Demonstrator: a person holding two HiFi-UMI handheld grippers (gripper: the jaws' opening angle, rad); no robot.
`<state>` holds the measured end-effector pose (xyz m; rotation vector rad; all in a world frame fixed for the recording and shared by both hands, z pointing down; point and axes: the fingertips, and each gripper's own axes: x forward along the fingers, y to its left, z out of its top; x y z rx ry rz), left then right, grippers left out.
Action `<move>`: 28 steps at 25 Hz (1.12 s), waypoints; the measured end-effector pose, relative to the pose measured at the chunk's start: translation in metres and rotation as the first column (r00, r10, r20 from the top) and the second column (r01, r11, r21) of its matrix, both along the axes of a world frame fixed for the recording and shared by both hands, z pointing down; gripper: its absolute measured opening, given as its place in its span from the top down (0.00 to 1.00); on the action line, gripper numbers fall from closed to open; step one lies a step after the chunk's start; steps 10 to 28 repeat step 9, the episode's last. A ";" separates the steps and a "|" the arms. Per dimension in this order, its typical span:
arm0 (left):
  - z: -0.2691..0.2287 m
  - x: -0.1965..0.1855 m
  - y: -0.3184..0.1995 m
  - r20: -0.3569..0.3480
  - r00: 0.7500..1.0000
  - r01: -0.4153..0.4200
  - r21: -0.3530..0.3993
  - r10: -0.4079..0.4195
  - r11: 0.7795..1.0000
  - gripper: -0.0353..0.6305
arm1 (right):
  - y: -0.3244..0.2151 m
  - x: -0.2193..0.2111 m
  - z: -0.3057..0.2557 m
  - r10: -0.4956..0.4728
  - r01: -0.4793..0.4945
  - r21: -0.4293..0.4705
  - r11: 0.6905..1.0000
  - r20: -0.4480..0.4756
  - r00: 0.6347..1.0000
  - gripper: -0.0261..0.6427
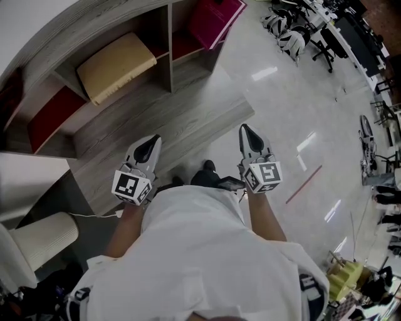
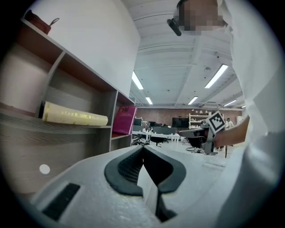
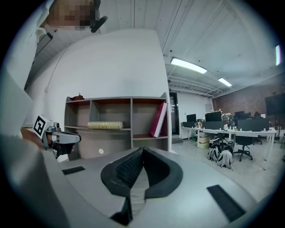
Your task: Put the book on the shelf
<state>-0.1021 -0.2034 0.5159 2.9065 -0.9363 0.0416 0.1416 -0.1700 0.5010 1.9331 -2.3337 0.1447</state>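
Magenta book leans in the shelf (left gripper, right gripper both closed).

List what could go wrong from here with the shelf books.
1. The pink book leans tilted in its compartment; a bump to the shelf might slide it down.
2. Left tongs and right tongs are both shut and empty; reaching in closed could shove the yellow book.
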 end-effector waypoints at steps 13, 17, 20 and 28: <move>0.014 0.013 -0.011 -0.002 0.999 -0.037 -0.060 0.037 0.998 0.92 | -0.008 0.004 -0.006 -0.017 0.017 -0.003 1.000 -0.025 1.000 0.94; 0.014 0.013 -0.011 -0.002 0.999 -0.037 -0.060 0.037 0.998 0.92 | -0.008 0.004 -0.006 -0.017 0.017 -0.003 1.000 -0.025 1.000 0.94; 0.014 0.013 -0.011 -0.002 0.999 -0.037 -0.060 0.037 0.998 0.92 | -0.008 0.004 -0.006 -0.017 0.017 -0.003 1.000 -0.025 1.000 0.94; 0.014 0.013 -0.011 -0.002 0.999 -0.037 -0.060 0.037 0.998 0.92 | -0.008 0.004 -0.006 -0.017 0.017 -0.003 1.000 -0.025 1.000 0.94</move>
